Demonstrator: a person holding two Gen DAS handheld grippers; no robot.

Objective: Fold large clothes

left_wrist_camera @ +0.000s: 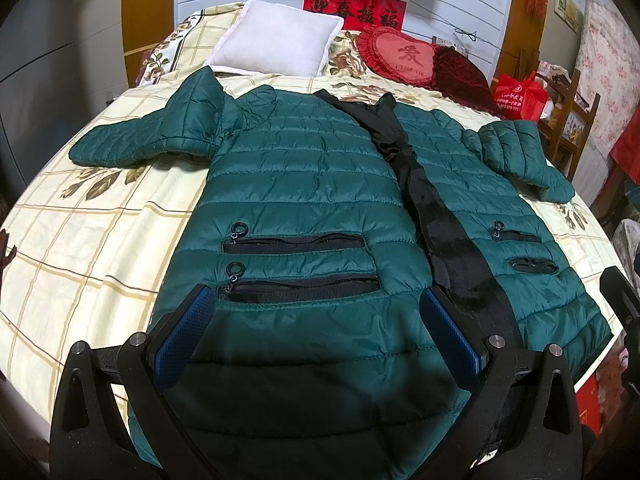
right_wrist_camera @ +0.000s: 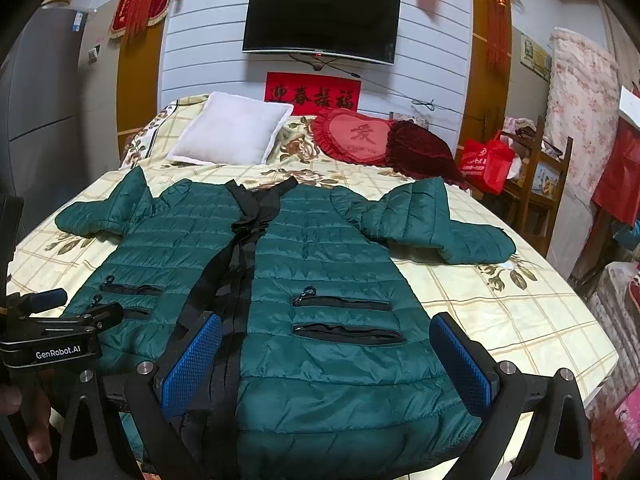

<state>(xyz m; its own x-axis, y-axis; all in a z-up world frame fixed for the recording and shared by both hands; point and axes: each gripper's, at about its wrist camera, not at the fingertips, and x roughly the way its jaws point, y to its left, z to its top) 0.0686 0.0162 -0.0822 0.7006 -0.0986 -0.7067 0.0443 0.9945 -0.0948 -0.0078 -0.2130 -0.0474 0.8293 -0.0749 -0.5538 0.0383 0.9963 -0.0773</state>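
A dark green quilted jacket (left_wrist_camera: 304,184) (right_wrist_camera: 328,248) lies face up and spread flat on the bed, both sleeves out to the sides, a black front strip down its middle and black zip pockets on each half. My left gripper (left_wrist_camera: 316,308) hovers open over the hem of the jacket's left half, blue pads apart, holding nothing. Over the right half's hem my right gripper (right_wrist_camera: 328,332) is open too, with nothing between its fingers. The left gripper's body (right_wrist_camera: 60,332) shows at the left edge of the right wrist view.
The bed (left_wrist_camera: 80,240) has a cream checked floral sheet. A white pillow (left_wrist_camera: 276,38) and a red heart cushion (left_wrist_camera: 400,56) lie at its head. A wooden chair with a red bag (right_wrist_camera: 488,160) stands to the right. A TV (right_wrist_camera: 320,20) hangs on the wall.
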